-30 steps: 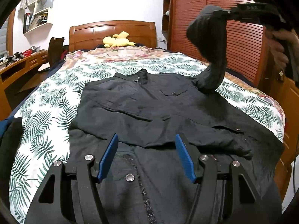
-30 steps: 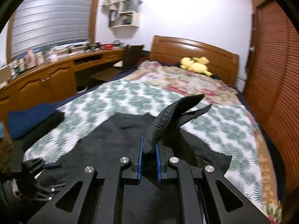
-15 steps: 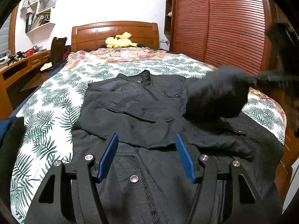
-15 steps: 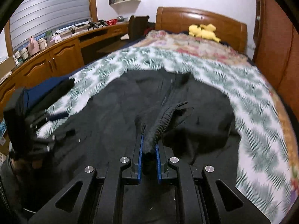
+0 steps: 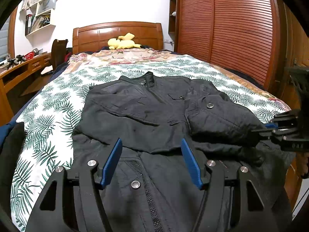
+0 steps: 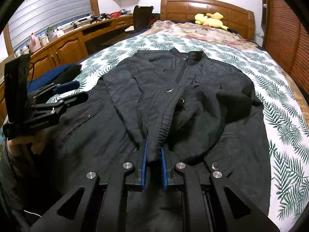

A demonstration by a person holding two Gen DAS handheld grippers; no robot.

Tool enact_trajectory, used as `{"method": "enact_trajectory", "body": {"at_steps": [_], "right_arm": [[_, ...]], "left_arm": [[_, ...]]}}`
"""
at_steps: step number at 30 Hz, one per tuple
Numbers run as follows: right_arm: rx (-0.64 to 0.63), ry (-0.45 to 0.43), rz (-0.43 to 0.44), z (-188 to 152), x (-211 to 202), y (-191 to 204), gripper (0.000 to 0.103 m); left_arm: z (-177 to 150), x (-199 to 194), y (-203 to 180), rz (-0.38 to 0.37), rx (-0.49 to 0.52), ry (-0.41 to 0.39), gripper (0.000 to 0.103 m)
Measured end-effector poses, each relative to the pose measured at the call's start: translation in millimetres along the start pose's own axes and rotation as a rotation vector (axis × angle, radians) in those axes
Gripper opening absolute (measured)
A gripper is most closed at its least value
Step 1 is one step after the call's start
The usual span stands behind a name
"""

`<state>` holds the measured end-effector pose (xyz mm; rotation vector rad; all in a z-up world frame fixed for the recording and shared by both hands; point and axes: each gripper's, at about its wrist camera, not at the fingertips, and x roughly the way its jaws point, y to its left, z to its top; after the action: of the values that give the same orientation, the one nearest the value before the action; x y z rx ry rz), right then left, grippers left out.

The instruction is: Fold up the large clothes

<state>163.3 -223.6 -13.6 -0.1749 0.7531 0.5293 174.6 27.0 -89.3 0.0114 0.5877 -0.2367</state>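
A large black jacket [image 5: 146, 116] lies front up on the bed, collar toward the headboard, and also fills the right wrist view [image 6: 173, 89]. Both sleeves lie folded across the chest. My left gripper [image 5: 151, 162] is open and empty just above the jacket's lower front, by the zipper. My right gripper [image 6: 153, 154] is shut on the ribbed cuff of the sleeve [image 6: 160, 133] and holds it low over the jacket's body. The right gripper also shows at the right edge of the left wrist view [image 5: 270, 128]. The left gripper shows at the left of the right wrist view [image 6: 67, 90].
The bed has a leaf-print cover [image 5: 48, 119] and a wooden headboard [image 5: 117, 32] with a yellow plush toy [image 5: 121, 41]. A wooden desk [image 6: 63, 40] and chair [image 6: 142, 16] stand on the left. A slatted wooden wardrobe [image 5: 231, 25] runs along the right. Dark blue clothing [image 6: 58, 73] lies at the bed's left edge.
My right gripper has carried the sleeve from high above the bed down and across onto the jacket's chest. My left gripper has stayed open in place.
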Motion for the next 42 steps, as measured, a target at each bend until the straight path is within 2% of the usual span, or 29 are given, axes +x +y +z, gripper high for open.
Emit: {"method": "enact_trajectory", "body": {"at_steps": [5,15,28,37,42], "right_arm": [[0.002,0.009,0.013,3,4,5,0.018],[-0.031,-0.006,-0.001,-13,-2,12,0.036],[-0.016,-0.056,-0.046,-36,-16,4,0.04],[0.019,-0.053,-0.093,-38,-6,0,0.041],[0.029,-0.045,-0.097,-42,-4,-2,0.041]], "left_arm": [[0,0,-1,-0.002,-0.001,0.0,0.064],[0,2,-8,-0.017,0.008,0.005,0.064],[3,-14,-16,-0.096,-0.017,-0.016,0.064],[-13,-6,-40,-0.196,-0.004,0.052,0.064],[-21,8,-50,-0.165,0.029,0.102,0.064]]}}
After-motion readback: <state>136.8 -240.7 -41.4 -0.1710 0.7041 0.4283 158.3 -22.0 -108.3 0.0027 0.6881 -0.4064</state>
